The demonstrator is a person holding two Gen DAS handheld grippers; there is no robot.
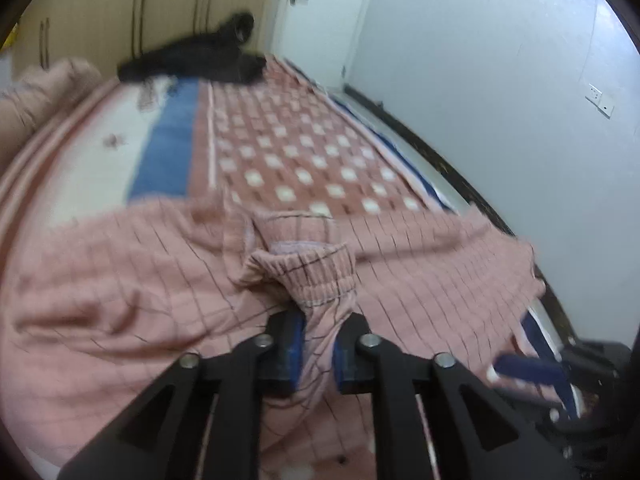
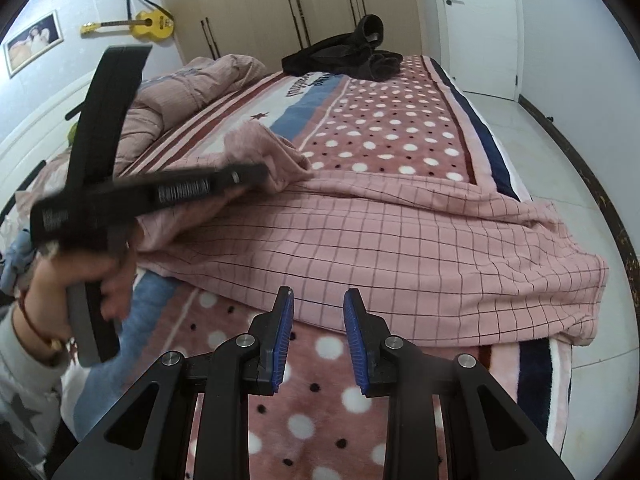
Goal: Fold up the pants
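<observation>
- A bed fills both views, covered by a pink polka-dot blanket [image 2: 400, 136] with white and dark dots, a blue band and striped edging toward the far left.
- A cream wardrobe [image 2: 280, 4] stands at the far end; a white door [image 2: 480, 24] is to its right.
- The pink checked pants [image 2: 380, 248] lie spread across the near part of the bed, reaching to its right edge, where one end hangs slightly over the side.
- A rumpled pink quilt [image 2: 168, 108] is heaped at the far left of the bed.
- A pile of black clothing [image 2: 348, 52] sits on the far end of the bed.
- The left gripper [image 1: 318, 344] is clenched on a bunched fold of the pants, with the ribbed waistband rising just beyond its blue pads; in the right wrist view it appears blurred at the left, gripped by the person's hand.
- The right gripper [image 2: 318, 340] is released, its blue-padded fingers spread apart over the blanket, just short of the near edge of the pants.
- A yellow guitar [image 2: 148, 26] hangs on the far left wall, near a framed picture [image 2: 34, 44].
</observation>
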